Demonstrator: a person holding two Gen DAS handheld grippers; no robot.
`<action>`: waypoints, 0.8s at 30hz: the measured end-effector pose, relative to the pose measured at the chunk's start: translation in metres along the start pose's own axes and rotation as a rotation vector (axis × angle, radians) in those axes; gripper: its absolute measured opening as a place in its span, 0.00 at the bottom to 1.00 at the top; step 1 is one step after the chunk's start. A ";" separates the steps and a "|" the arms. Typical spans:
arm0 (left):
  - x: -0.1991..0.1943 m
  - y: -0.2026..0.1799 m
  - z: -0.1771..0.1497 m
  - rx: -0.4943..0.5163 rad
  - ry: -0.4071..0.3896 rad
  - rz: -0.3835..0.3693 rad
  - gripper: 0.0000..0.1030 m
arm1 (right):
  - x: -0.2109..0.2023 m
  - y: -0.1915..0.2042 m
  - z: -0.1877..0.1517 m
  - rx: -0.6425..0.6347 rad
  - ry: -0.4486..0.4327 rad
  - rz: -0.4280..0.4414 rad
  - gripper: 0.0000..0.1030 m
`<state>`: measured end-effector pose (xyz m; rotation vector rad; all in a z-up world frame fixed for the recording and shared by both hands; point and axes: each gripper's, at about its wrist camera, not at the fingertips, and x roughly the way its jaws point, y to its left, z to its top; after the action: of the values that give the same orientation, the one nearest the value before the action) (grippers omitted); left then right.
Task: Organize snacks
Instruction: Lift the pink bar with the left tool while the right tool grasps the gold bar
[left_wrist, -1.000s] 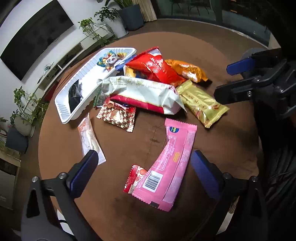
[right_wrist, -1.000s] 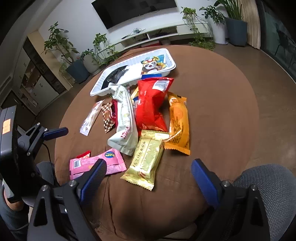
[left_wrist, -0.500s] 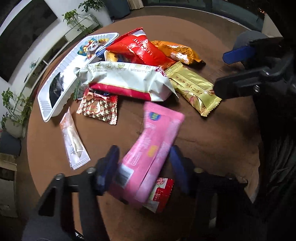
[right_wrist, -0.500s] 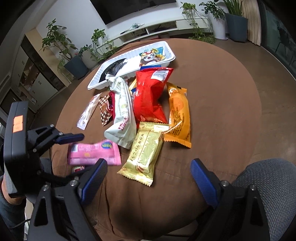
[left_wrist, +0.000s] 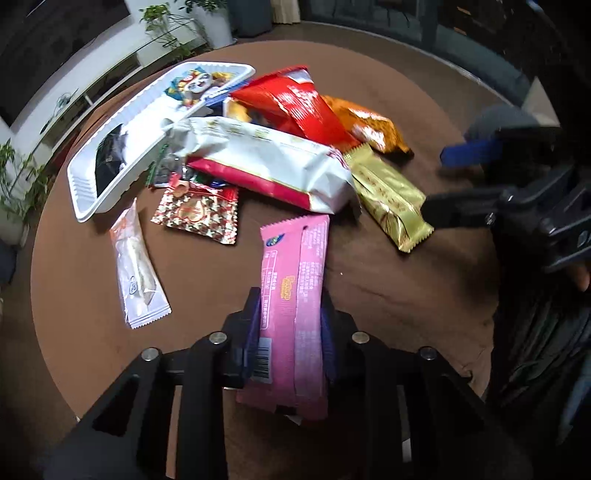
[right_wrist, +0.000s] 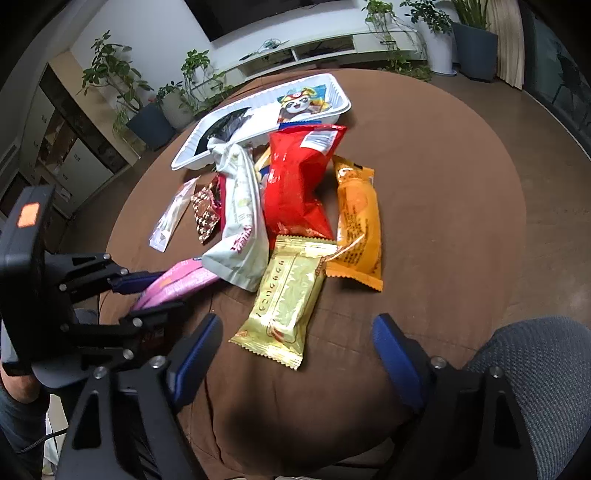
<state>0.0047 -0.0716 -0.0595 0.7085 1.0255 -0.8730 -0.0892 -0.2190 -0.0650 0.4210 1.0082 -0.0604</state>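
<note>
My left gripper (left_wrist: 290, 314) holds a pink snack packet (left_wrist: 291, 295) by its barcode end, jaws still closing, pads pressing its sides. The packet's far end points toward the pile. In the right wrist view the same packet (right_wrist: 177, 282) sticks out of the left gripper (right_wrist: 159, 291) at the left. My right gripper (right_wrist: 297, 325) is wide apart near the table's front edge, its jaws closing slightly with nothing gripped; a gold packet (right_wrist: 288, 295) lies on the table just beyond its fingers. A white tray (left_wrist: 85, 181) at the far left holds a panda-print packet and a dark one.
On the round brown table (left_wrist: 406, 295) lie a white-and-red bag (left_wrist: 266, 162), a red bag (left_wrist: 295, 107), an orange packet (left_wrist: 369, 125), a star-patterned packet (left_wrist: 195, 214) and a clear packet (left_wrist: 135, 262). A grey chair (right_wrist: 535, 369) stands at the near right.
My left gripper went from wide open above the pink packet to shut on it, and the packet's end has come up off the table. The right gripper has narrowed slightly.
</note>
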 end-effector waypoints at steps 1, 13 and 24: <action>-0.001 0.003 0.000 -0.017 -0.005 -0.009 0.24 | 0.001 0.002 0.000 -0.004 0.005 -0.001 0.79; -0.006 0.007 -0.011 -0.083 -0.038 -0.099 0.19 | 0.019 0.015 -0.002 -0.027 0.076 -0.012 0.73; -0.028 0.017 -0.025 -0.243 -0.152 -0.174 0.19 | 0.021 0.018 0.002 -0.035 0.076 -0.033 0.73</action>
<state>0.0024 -0.0349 -0.0413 0.3463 1.0457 -0.9184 -0.0721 -0.2001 -0.0762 0.3770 1.0899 -0.0570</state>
